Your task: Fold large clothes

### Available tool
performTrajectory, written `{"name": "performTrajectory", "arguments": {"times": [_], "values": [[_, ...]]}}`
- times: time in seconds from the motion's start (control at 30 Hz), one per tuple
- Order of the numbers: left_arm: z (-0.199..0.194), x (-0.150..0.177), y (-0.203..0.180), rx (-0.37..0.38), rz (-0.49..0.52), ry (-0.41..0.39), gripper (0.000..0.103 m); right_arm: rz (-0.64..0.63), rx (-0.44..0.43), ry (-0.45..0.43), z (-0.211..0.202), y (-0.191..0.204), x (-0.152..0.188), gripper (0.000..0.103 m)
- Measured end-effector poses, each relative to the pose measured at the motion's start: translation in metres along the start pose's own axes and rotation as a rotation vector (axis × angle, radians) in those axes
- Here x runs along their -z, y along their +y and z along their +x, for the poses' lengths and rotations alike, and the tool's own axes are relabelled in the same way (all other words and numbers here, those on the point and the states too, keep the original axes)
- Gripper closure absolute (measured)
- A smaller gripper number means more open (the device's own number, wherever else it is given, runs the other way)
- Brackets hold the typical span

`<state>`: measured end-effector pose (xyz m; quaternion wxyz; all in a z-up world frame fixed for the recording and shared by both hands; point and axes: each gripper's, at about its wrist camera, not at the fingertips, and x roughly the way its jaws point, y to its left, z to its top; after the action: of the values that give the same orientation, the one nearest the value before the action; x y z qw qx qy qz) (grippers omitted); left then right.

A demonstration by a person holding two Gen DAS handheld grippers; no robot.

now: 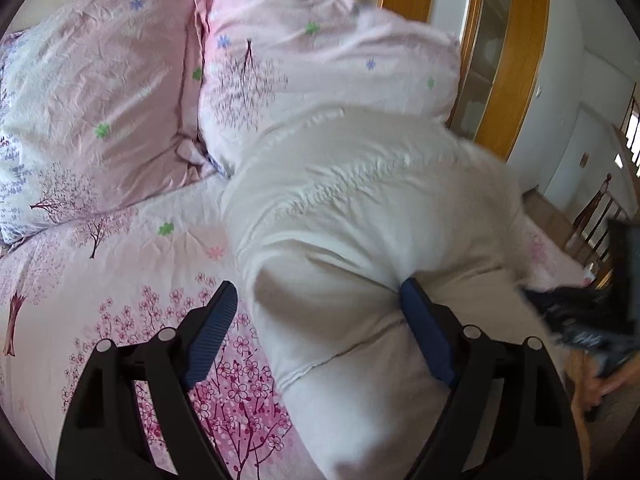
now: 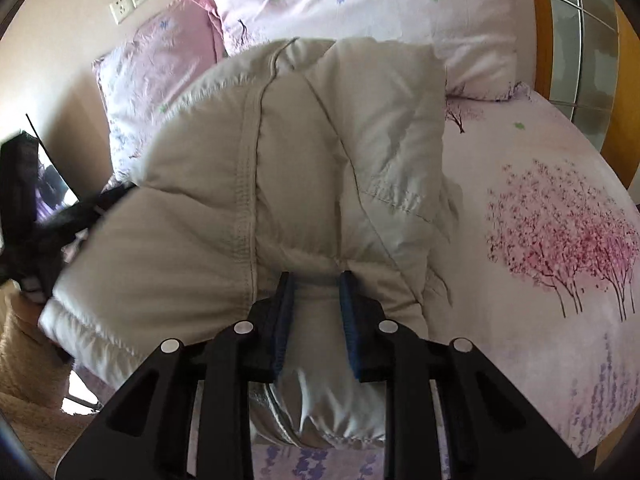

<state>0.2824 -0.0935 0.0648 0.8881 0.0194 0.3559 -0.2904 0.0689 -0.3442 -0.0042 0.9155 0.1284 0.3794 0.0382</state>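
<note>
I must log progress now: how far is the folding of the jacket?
Done: the jacket looks already doubled over, a thick bundle on the bed below the pillows. In hand: the right gripper is shut on a bunched part of it; the left gripper is open, with jacket between its jaws. Left: the bundle looks lumpy and uneven, so flattening and probably a final fold remain.
</note>
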Motion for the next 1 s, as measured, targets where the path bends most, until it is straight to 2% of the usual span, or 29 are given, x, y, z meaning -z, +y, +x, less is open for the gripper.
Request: {"name": "performTrajectory", "arguments": {"times": [0.1,0.17,0.3,0.37,0.43,0.53,0.6,0.67,0.7,0.77,0.83,1.0], "values": [[-0.022,0.0,-0.002,0.058,0.008,-0.042,0.02,0.008,-0.009,0.0,0.002,-0.003,0.003,0.08],[-0.03,0.004,-0.008,0.073,0.048,-0.047,0.016,0.012,-0.02,-0.003,0.004,-0.006,0.003,0.08],[-0.023,0.02,-0.033,0.014,0.168,-0.012,0.013,0.01,-0.029,-0.016,0.004,-0.006,0.007,0.08],[-0.014,0.022,-0.034,0.023,0.157,0.024,0.013,0.005,-0.026,-0.022,0.003,-0.004,0.009,0.08],[-0.002,0.024,-0.031,0.044,0.109,0.067,0.008,0.003,-0.017,-0.027,0.005,-0.003,0.01,0.08],[0.005,0.03,-0.03,0.036,0.108,0.074,0.006,0.001,0.0,-0.016,0.002,0.001,0.008,0.08],[-0.001,0.026,-0.025,0.06,0.08,0.087,0.008,0.014,0.0,0.005,-0.007,0.003,-0.003,0.079],[-0.012,0.016,-0.018,0.089,0.059,0.073,0.01,0.031,-0.031,-0.056,-0.025,0.002,-0.02,0.077],[-0.018,0.01,-0.013,0.082,0.049,0.041,0.01,0.046,-0.048,-0.098,-0.034,0.0,-0.033,0.077],[-0.023,-0.004,-0.005,0.04,0.04,-0.006,0.01,0.077,-0.08,-0.123,-0.037,-0.006,-0.055,0.074],[-0.016,-0.023,0.005,-0.02,0.038,-0.03,0.01,0.094,-0.07,-0.103,-0.025,-0.009,-0.079,0.074],[0.021,-0.042,0.012,-0.072,0.041,0.036,0.009,0.099,-0.025,0.053,0.022,-0.017,-0.106,0.075]]}}
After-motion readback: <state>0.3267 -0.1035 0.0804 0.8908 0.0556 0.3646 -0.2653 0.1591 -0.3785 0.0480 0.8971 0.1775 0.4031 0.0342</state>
